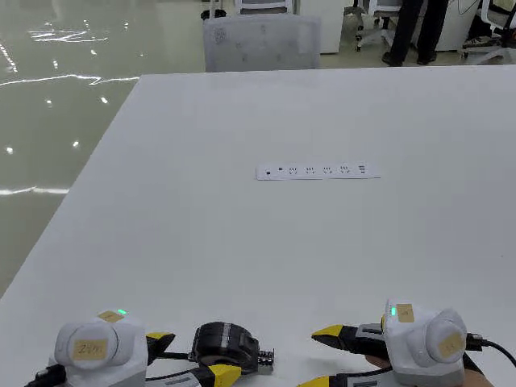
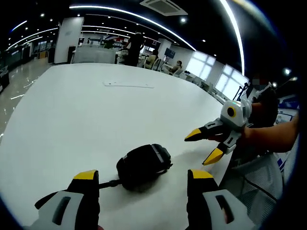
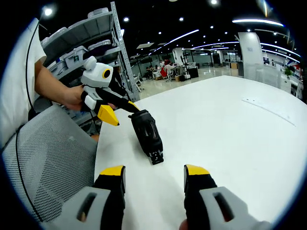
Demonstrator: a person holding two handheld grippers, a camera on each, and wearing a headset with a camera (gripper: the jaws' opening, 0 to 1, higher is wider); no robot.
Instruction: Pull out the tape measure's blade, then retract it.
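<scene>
**Table** (image 1: pixel 242 242): white and broad, with its near edge at the person.

**Tape measure** (image 1: pixel 226 345): black case lying on the table at the near edge, between the two grippers and closer to the left one. The blade is wound in, with just the hook end (image 3: pixel 156 157) showing at the case mouth. The hook end faces the right gripper. A short dark strap (image 2: pixel 108 183) trails from the other end.

**Left gripper** (image 1: pixel 192 355): yellow-tipped jaws held wide apart, gripping nothing. In the left gripper view the case lies partly between the tips. I cannot tell whether either jaw touches it.

**Right gripper** (image 1: pixel 321 356): jaws apart and empty, pointing at the tape measure's hook end from just beside it, without contact. In the left gripper view it hangs just above the table at the near edge.

**Power strip** (image 1: pixel 317 171): white and flat, in the middle of the table, well apart from the tape measure.

**Chair** (image 1: pixel 260 42): grey backrest at the table's far edge.

**Mesh chair** (image 3: pixel 48 158): grey, just beside the table's near edge, next to the person's arm.

**Shelves** (image 3: pixel 91 33): metal rack behind the person, loaded with pale items.
</scene>
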